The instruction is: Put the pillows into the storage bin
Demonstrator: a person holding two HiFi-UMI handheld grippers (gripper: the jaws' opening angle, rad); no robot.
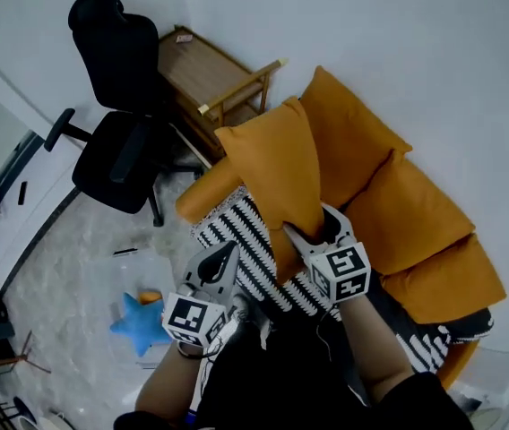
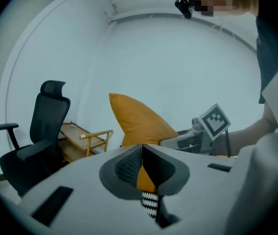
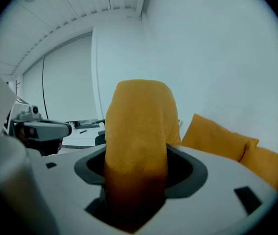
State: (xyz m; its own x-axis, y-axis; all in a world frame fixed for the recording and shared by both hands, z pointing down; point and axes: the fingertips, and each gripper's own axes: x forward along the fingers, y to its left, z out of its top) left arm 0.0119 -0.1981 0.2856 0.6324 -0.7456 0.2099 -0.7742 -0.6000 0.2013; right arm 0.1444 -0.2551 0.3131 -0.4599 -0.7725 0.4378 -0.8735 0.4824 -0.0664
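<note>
An orange pillow (image 1: 272, 164) stands upright above the sofa, its lower end pinched in my right gripper (image 1: 313, 231). In the right gripper view the orange pillow (image 3: 136, 131) fills the space between the jaws of the right gripper (image 3: 135, 175). My left gripper (image 1: 228, 256) is just left of it, over a black-and-white striped pillow (image 1: 241, 231). In the left gripper view the left gripper (image 2: 141, 153) has its jaws together, with nothing clearly between them. Orange and striped fabric (image 2: 150, 202) show below them. The orange pillow (image 2: 139, 119) rises beyond.
An orange sofa (image 1: 416, 222) with back cushions (image 1: 344, 137) runs along the white wall. A black office chair (image 1: 116, 141) and a wooden trolley (image 1: 210, 74) stand to the left. A blue star toy (image 1: 142, 322) lies on the pale floor.
</note>
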